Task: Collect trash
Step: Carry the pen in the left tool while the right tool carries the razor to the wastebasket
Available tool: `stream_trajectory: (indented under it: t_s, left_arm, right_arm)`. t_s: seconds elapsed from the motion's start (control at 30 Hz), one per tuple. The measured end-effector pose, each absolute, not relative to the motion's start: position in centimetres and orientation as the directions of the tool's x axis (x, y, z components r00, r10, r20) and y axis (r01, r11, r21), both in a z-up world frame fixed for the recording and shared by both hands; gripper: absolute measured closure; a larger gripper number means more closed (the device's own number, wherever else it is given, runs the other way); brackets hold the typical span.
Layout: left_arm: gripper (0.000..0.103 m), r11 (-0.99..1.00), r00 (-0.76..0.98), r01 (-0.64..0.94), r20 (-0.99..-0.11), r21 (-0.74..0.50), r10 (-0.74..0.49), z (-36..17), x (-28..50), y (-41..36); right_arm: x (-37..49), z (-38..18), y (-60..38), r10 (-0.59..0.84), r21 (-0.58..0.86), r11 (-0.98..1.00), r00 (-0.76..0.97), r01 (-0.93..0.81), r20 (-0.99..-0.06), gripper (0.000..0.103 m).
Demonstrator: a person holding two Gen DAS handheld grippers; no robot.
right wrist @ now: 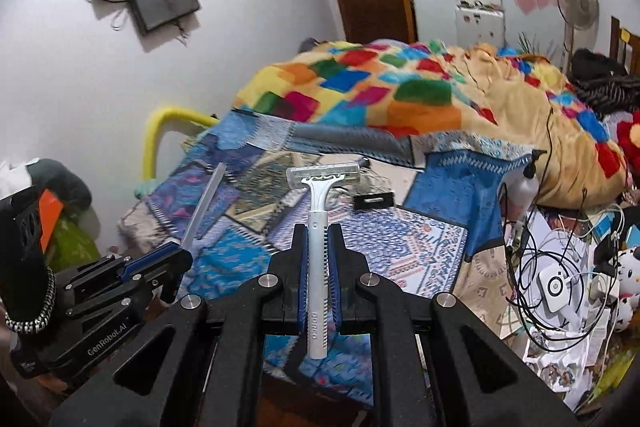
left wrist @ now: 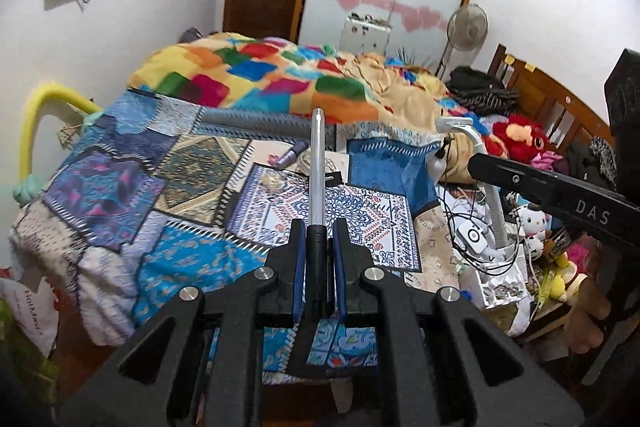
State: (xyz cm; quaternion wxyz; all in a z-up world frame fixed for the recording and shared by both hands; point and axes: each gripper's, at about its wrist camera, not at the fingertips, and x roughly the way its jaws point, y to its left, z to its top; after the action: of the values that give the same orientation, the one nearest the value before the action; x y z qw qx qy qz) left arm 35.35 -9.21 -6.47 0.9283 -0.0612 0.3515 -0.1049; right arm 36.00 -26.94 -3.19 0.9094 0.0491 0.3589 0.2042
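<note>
While the left tongs [left wrist: 318,263] clamp a pen [left wrist: 317,163] and the right tongs [right wrist: 319,267] clamp a razor [right wrist: 320,211] above the bed [left wrist: 192,187], keep both squeezed (the razor's smooth handle could slip) until over a bin.

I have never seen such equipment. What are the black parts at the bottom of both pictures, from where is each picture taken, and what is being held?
There is no robot here: a person carries one hand-held gripper in each hand, and each has a camera looking forward along its two fingers. The left gripper, seen from its own camera, is shut on a pen-like stick with a black base. The right gripper, seen from its own camera, is shut on a disposable razor. Below lies a bed under a patchwork bedspread and a colourful blanket; a small purple bottle and other small things rest on it.
</note>
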Motion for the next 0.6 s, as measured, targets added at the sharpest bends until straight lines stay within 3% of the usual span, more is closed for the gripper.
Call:
stream_trajectory:
  t_s: [0.6]
  left_arm:
    - [0.091, 0.981, 0.808, -0.047, -0.584, -0.186, -0.072, -4.4, 20.7, 1.4]
  right_arm:
    - [25.5, -0.8, -18.4, 0.521, 0.202, 0.834, 0.612, -0.514, -0.595, 0.094]
